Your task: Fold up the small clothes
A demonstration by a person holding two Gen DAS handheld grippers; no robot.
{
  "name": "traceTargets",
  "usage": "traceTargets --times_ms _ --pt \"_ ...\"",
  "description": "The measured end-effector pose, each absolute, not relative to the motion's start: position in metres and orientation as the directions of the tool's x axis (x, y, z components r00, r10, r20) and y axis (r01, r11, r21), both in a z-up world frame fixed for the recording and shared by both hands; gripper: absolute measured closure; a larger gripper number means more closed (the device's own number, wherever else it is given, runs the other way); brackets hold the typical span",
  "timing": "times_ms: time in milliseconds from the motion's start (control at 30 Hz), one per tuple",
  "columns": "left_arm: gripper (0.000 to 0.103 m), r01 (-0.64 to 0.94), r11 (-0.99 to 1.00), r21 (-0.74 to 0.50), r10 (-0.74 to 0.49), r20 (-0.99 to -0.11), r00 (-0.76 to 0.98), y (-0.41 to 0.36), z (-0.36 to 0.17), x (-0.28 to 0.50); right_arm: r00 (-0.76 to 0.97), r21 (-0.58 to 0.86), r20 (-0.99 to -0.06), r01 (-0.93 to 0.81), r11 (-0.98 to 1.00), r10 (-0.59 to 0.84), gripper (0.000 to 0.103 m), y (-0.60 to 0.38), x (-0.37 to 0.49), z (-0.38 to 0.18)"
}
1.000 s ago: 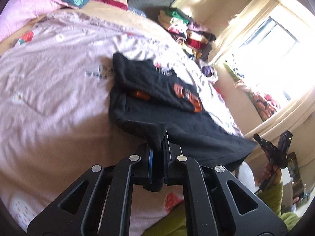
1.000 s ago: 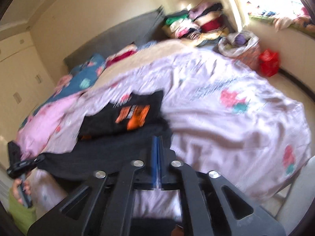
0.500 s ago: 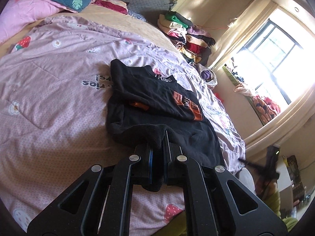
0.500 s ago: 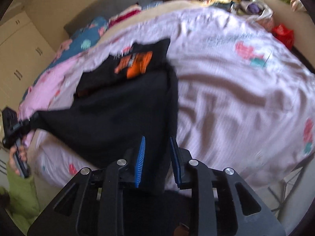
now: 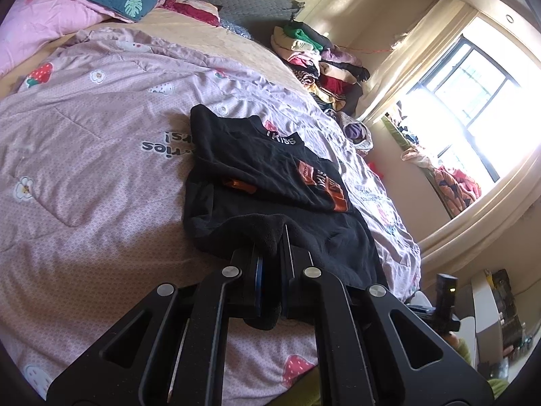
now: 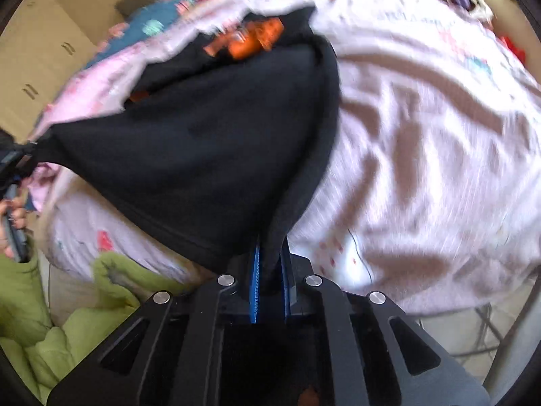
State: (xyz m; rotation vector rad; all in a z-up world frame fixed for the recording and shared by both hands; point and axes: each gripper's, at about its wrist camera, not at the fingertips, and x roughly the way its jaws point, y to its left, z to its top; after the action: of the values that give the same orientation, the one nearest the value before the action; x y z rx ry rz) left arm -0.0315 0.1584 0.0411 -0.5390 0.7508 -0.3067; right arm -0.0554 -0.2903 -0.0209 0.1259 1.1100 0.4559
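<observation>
On the bed, over a lilac quilt [image 5: 101, 182] w/ strawberry print, lies a black T-shirt [image 5: 257, 176] w/ orange graphic, collar end away from the person. Upper part already folded over itself; orange patch shows on top layer. Lower hem end reaches the near edge of the bed.

Left gripper [image 5: 270, 264]: jaws closed to almost nothing, black fabric of one hem corner bunched between the pads. Firm hold, corner lifted slightly off quilt.

Right gripper [image 6: 270, 270]: jaws closing on the opposite hem corner; cloth runs down between the blue pads [image 6: 255, 270] and pads appear to press it. Right wrist view is blurred, so exact amt of fabric caught can't be told. In that view the hem stretches taut across to the left gripper at the far left edge, held by a hand [image 6: 13, 216] w/ green sleeve [image 6: 20, 287] below.

Step in hand, by my judgement: both bottom corners secured, hem pulled straight, ready for the bottom-to-top fold. Task approx. mid-way for this garment.

Next move calls for: lift both corners together, keep hem taut and level, carry fwd over the body toward the collar, lay down square on the folded part, then release. Risk: uneven lift skews the fold or drags the top layer out of place.

Stacked clothes [image 5: 314, 64] sit at the far corner, well apart.
</observation>
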Motion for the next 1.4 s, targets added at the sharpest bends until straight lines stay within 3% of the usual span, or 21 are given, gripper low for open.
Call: traceTargets --times_ms 367,667,1033,1400 --pt "0.101 0.061 0.806 -0.588 -0.443 -0.531 0.722 0.172 0.048 -0.02 0.642 0.359 -0.62 -0.279 0.891 0.451 0.094 -0.314 -0.038 0.078" --pt "0.101 0.048 0.709 -0.704 -0.5 -0.453 0.738 0.191 0.05 -0.004 0.727 0.464 -0.515 -0.209 0.861 0.454 0.095 -0.333 0.022 0.115" --pt "0.101 0.038 0.655 -0.754 -0.498 -0.394 0.772 0.202 0.059 0.028 0.736 0.463 -0.508 -0.203 0.863 0.446 0.095 -0.318 0.08 0.129" --pt "0.101 -0.009 0.613 -0.79 -0.477 -0.379 0.793 0.213 0.049 0.067 0.71 0.426 -0.577 -0.16 0.891 0.403 0.094 -0.305 0.131 0.11"
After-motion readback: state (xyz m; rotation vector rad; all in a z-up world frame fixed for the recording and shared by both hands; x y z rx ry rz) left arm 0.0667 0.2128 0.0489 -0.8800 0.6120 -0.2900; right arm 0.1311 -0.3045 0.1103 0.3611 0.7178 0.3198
